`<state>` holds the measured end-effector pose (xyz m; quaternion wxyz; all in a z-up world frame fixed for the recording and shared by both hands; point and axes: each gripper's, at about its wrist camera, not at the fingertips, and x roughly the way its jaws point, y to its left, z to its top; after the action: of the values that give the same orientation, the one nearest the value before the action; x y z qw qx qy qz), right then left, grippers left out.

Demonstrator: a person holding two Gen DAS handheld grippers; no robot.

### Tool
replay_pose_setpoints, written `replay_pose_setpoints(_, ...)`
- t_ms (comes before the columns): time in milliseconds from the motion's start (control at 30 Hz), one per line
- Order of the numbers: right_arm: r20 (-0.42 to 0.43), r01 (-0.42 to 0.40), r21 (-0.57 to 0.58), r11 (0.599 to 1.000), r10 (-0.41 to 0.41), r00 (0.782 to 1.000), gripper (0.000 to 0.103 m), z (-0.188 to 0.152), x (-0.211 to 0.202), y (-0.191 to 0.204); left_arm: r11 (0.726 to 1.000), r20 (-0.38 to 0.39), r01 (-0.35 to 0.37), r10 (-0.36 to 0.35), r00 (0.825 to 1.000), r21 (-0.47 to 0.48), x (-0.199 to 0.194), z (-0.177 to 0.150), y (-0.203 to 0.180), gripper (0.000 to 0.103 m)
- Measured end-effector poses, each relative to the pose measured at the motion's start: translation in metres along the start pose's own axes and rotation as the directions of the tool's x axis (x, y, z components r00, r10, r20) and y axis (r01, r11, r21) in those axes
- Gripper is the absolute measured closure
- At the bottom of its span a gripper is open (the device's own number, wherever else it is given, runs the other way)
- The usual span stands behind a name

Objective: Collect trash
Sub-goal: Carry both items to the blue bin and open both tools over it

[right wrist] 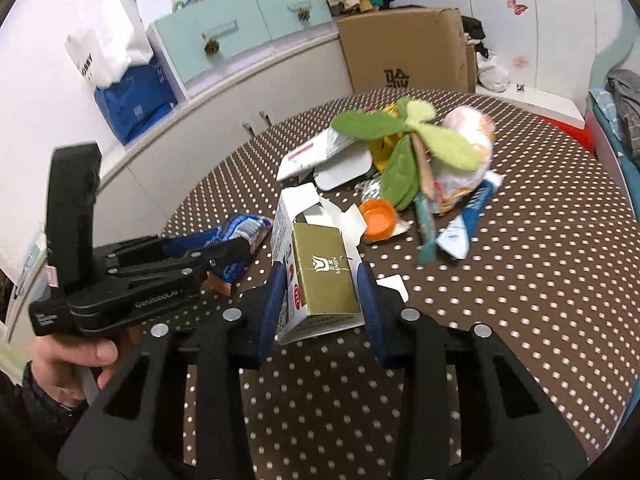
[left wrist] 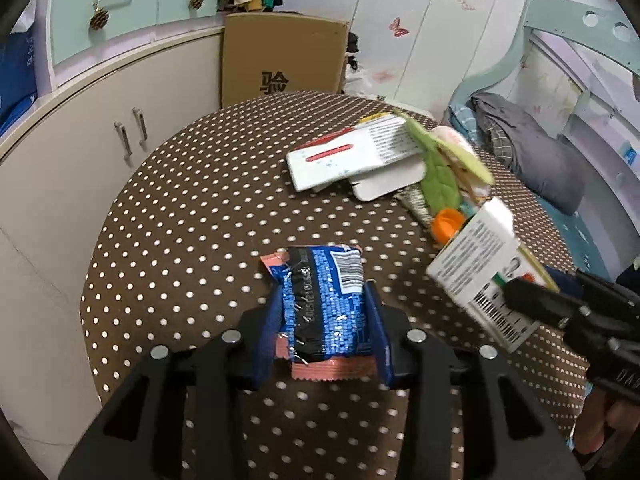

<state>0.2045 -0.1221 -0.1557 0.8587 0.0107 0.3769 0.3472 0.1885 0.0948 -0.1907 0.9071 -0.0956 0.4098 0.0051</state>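
Note:
My left gripper (left wrist: 324, 296) is shut on a blue and black snack wrapper (left wrist: 320, 268) with pink crimped ends, held just above the brown polka-dot table (left wrist: 192, 208). In the right wrist view, the right gripper (right wrist: 322, 280) is shut on a small white and gold carton (right wrist: 320, 248) with its top flaps torn open. The left gripper (right wrist: 236, 250) and its wrapper (right wrist: 244, 224) sit close on the carton's left. The same carton (left wrist: 472, 256) and right gripper (left wrist: 516, 292) show at the right of the left wrist view.
More litter lies at the table's far side: a flat white box with a red stripe (left wrist: 340, 156), green felt leaves (right wrist: 404, 172), an orange cap (right wrist: 376, 218), a crumpled bag (right wrist: 468, 148), a blue sachet (right wrist: 468, 216). Beyond stand a cardboard box (left wrist: 280, 56), cabinets (left wrist: 72, 152) and a bed (left wrist: 560, 168).

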Motion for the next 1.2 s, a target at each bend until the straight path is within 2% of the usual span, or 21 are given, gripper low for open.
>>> replay_pose_setpoints(167, 0.087, 0.019, 0.027, 0.999, -0.021, 0.996, 0.066, 0.007, -0.040, -0.013, 0.999, 0.043, 0.032, -0.033, 0.999, 0.040, -0.017, 0.008, -0.022, 0.064)
replay_pose_setpoints(367, 0.196, 0.049, 0.081, 0.996, -0.064, 0.979, 0.066, 0.014, -0.094, -0.043, 0.993, 0.098, 0.070, -0.079, 0.992, 0.093, -0.035, 0.024, -0.059, 0.065)
replay_pose_setpoints(567, 0.301, 0.096, 0.178, 0.979, -0.147, 0.942, 0.066, 0.014, -0.150, -0.089, 0.980, 0.150, 0.111, -0.136, 0.979, 0.163, -0.048, 0.046, -0.105, 0.065)
replay_pose_setpoints(733, 0.347, 0.149, 0.261, 0.954, -0.237, 0.907, 0.066, 0.006, -0.189, -0.131, 0.959, 0.171, 0.153, -0.196, 0.966, 0.237, -0.051, 0.060, -0.150, 0.065)
replay_pose_setpoints(833, 0.363, 0.160, 0.320, 0.934, -0.277, 0.890, 0.066, -0.001, -0.207, -0.159, 0.940, 0.167, 0.187, -0.241, 0.956, 0.287, -0.049, 0.065, -0.184, 0.065)
replay_pose_setpoints(1000, 0.344, 0.201, 0.430, 0.880, -0.366, 0.865, 0.066, -0.020, -0.227, -0.213, 0.905, 0.137, 0.244, -0.306, 0.942, 0.347, -0.036, 0.069, -0.238, 0.065)
replay_pose_setpoints(1100, 0.303, 0.222, 0.494, 0.841, -0.405, 0.863, 0.066, -0.034, -0.225, -0.245, 0.887, 0.106, 0.283, -0.342, 0.934, 0.366, -0.022, 0.072, -0.270, 0.065)
replay_pose_setpoints(1200, 0.247, 0.230, 0.562, 0.795, -0.426, 0.870, 0.066, -0.048, -0.214, -0.279, 0.868, 0.074, 0.313, -0.367, 0.927, 0.385, -0.005, 0.075, -0.300, 0.065)
